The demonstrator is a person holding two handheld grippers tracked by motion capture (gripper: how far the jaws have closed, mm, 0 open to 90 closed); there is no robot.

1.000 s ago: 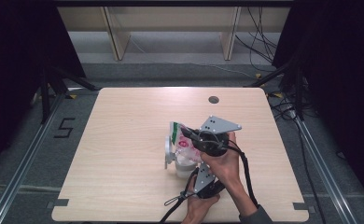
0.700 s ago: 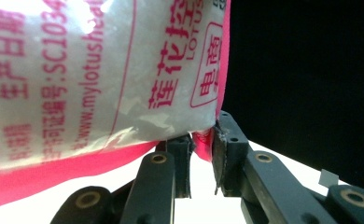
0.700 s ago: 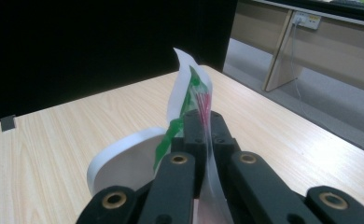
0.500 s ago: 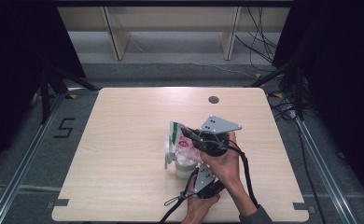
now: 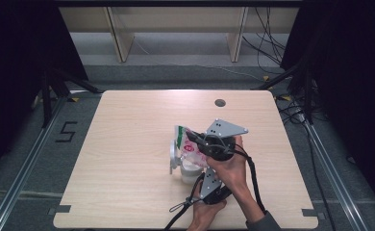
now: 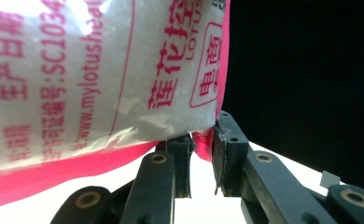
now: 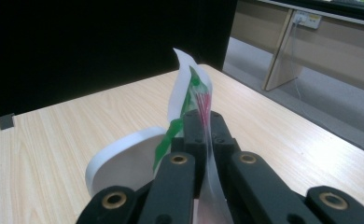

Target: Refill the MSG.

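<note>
Both jaws pinch the pouch point(image 5: 189, 147) above the white cup point(image 5: 189, 169) on the table point(image 5: 128, 144): left gripper point(image 6: 202, 154) on its lower corner, right gripper point(image 7: 203, 128) on its edge. Tilt gently, keeping it over the cup.

a plastic pouch point(image 5: 189, 147), white with red and green print and a red edge, is held off the table, tilted, above a white cup point(image 5: 189, 169). its top edge stands upright, pinched flat; a lower red corner is also gripped. the cup stands upright on the table, directly beneath the pouch.
</note>
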